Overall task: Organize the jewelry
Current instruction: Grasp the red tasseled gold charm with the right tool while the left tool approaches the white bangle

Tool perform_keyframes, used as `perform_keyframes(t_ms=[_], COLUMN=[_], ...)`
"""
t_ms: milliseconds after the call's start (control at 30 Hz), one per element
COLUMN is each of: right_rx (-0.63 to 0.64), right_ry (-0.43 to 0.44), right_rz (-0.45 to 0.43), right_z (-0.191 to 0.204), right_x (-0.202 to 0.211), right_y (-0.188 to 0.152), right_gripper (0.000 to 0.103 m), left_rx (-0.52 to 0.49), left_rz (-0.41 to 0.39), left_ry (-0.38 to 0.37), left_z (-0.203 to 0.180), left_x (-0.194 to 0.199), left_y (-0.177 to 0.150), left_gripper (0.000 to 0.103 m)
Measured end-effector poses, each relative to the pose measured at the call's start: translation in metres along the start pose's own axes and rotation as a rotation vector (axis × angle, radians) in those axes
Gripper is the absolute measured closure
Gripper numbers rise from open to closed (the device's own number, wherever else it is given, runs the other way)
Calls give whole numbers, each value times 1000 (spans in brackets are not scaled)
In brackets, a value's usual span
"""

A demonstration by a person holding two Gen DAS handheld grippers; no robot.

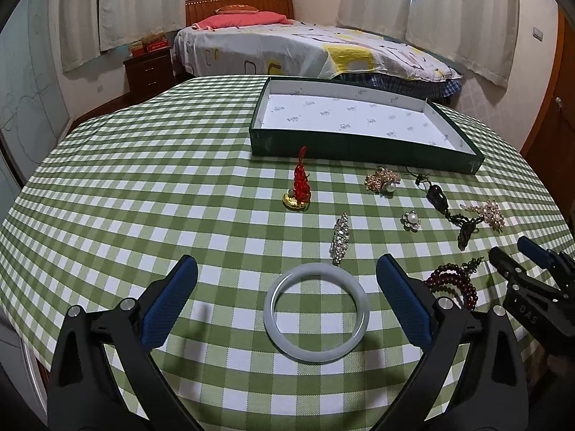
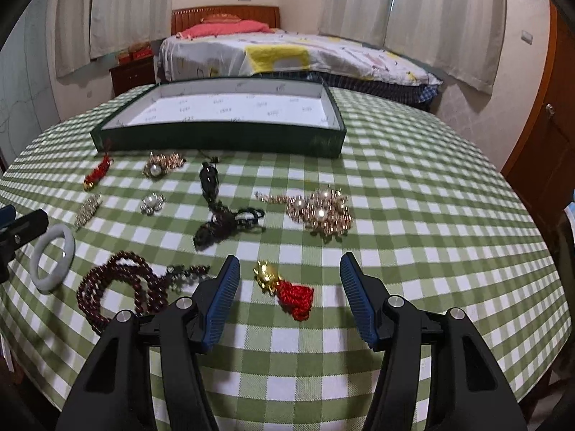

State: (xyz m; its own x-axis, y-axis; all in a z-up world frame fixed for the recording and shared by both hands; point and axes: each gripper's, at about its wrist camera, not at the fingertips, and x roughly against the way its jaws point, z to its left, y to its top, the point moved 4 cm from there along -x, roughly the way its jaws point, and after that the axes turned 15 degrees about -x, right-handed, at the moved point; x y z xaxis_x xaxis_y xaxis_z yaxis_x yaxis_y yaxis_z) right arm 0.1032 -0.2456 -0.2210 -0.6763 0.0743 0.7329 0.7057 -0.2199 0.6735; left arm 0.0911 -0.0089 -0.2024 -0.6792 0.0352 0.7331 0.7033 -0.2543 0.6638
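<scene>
A bedroom: a bed (image 1: 305, 48) with a wooden headboard (image 1: 239, 3), a red pillow (image 1: 244, 18) and a patterned white-and-yellow cover stands against the cream far wall. Pale curtains (image 1: 449, 14) hang closed on both sides, and a dark wood nightstand (image 1: 149, 70) sits left of the bed with red boxes (image 1: 149, 45) on top. A wooden door (image 2: 539, 143) shows at the right edge, and the floor is wood.
</scene>
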Motion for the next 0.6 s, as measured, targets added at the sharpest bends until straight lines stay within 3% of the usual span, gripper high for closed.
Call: perform_keyframes(t_ms=[133, 367, 467, 600], right_rx=[-34, -65, -72, -77], right_ry=[28, 106, 118, 122], right_rz=[33, 68, 72, 72], right_z=[-7, -9, -10, -12], right_x=[-2, 0, 1, 3], right_y=[-4, -6, -6, -7], right_gripper=[46, 78, 85, 87], left_rx=[-8, -22, -27, -36], left_rz=[14, 23, 26, 29], left_ry=[-5, -13, -15, -12], left_z=[-5, -12, -14, -16], left_x=[-2, -3, -2, -2], left_y=[-2, -6, -7, -8], left_gripper=[6, 6, 6, 6])
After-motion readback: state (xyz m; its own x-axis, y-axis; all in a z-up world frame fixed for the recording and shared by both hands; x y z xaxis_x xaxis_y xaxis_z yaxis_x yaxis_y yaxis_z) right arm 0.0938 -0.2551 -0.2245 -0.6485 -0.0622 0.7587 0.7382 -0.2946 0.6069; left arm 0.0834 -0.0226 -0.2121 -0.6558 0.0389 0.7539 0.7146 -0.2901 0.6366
